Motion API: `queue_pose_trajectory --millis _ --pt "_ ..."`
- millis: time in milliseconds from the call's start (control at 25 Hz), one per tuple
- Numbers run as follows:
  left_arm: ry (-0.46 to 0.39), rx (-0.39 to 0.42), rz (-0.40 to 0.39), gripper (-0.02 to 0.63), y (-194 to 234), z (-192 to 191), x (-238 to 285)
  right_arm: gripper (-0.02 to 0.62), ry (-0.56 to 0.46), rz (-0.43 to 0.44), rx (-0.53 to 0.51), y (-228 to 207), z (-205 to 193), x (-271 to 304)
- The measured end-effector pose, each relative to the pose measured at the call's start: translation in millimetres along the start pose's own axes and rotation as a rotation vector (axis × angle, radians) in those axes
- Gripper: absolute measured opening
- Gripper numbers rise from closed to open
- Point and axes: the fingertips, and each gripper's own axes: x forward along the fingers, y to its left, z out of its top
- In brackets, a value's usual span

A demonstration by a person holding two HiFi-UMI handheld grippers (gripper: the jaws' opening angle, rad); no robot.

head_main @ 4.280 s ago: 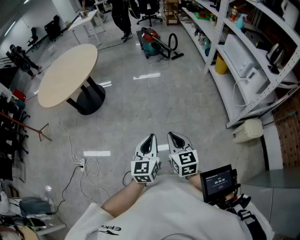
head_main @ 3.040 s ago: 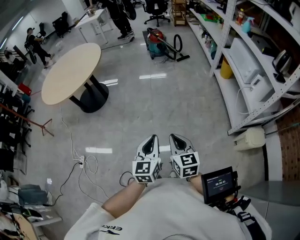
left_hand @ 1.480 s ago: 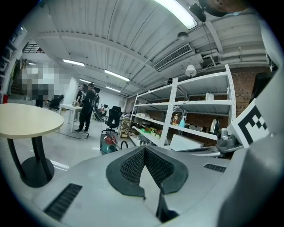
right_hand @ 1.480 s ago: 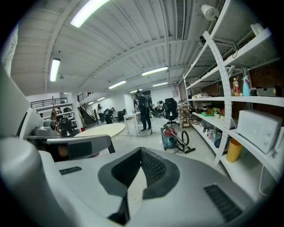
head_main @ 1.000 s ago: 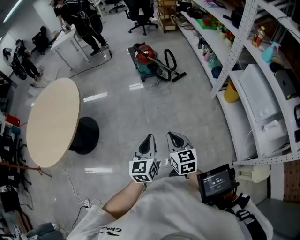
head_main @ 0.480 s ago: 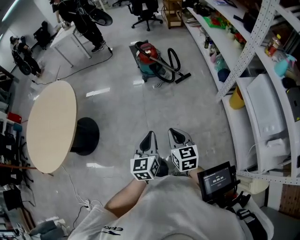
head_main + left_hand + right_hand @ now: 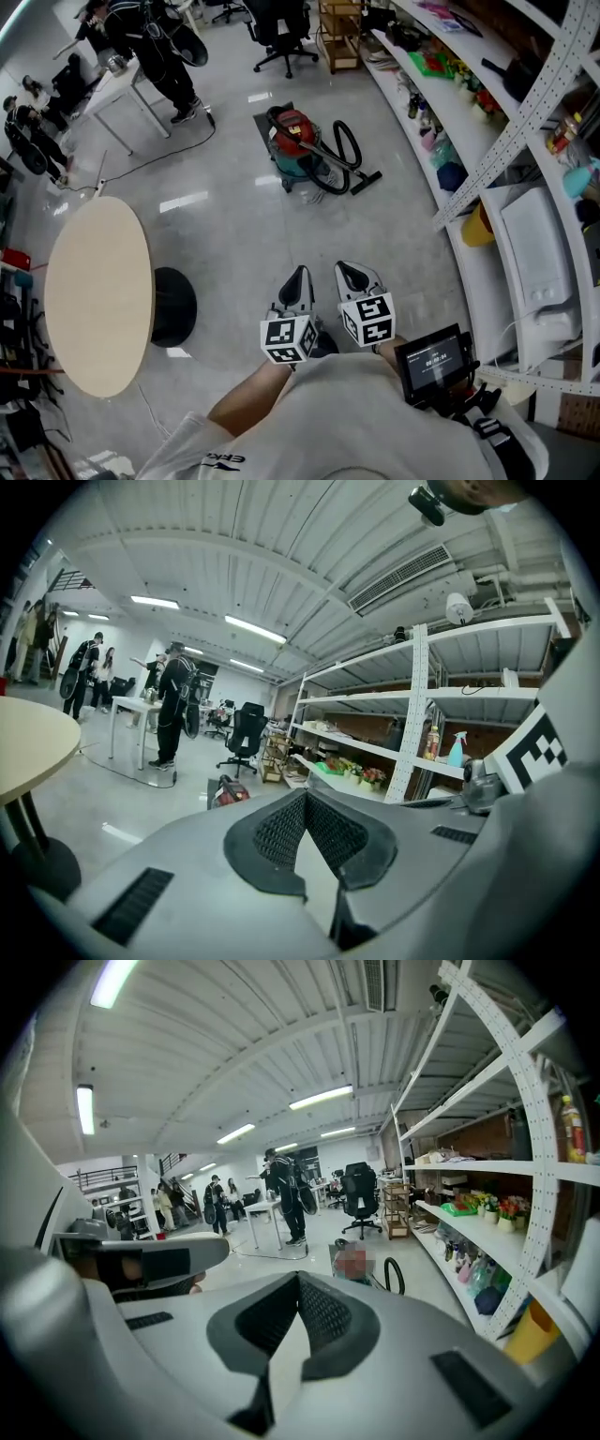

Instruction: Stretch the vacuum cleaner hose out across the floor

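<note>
While the left gripper (image 7: 299, 281) and right gripper (image 7: 352, 277) sit closed and empty, I see the hose (image 7: 354, 152) well apart, upper centre, nearer the right

We find the vacuum cleaner (image 7: 292, 139) on the floor (image 7: 244, 225) ahead of us, with its hose (image 7: 356, 150) looped at its right side. The round table (image 7: 98, 291) stands at our left, and the shelving (image 7: 441, 103) runs along the floor's right edge. The left gripper (image 7: 298, 276) and right gripper (image 7: 350, 273) sit side by side directly before us.
</note>
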Motion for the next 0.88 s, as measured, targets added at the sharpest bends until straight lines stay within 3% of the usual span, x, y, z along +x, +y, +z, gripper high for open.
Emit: queue_pose_trajectory --millis 440,880 --pt "0.011 -0.009 -0.042 0.002 94.5 37.5 83.2 0.002 -0.005 -0.047 -0.009 -3.8 57.5 120.0" --pt "0.004 -0.016 0.014 0.002 142.9 58.4 162.6 0.002 0.007 -0.003 -0.026 -39.5 90.3 209.9"
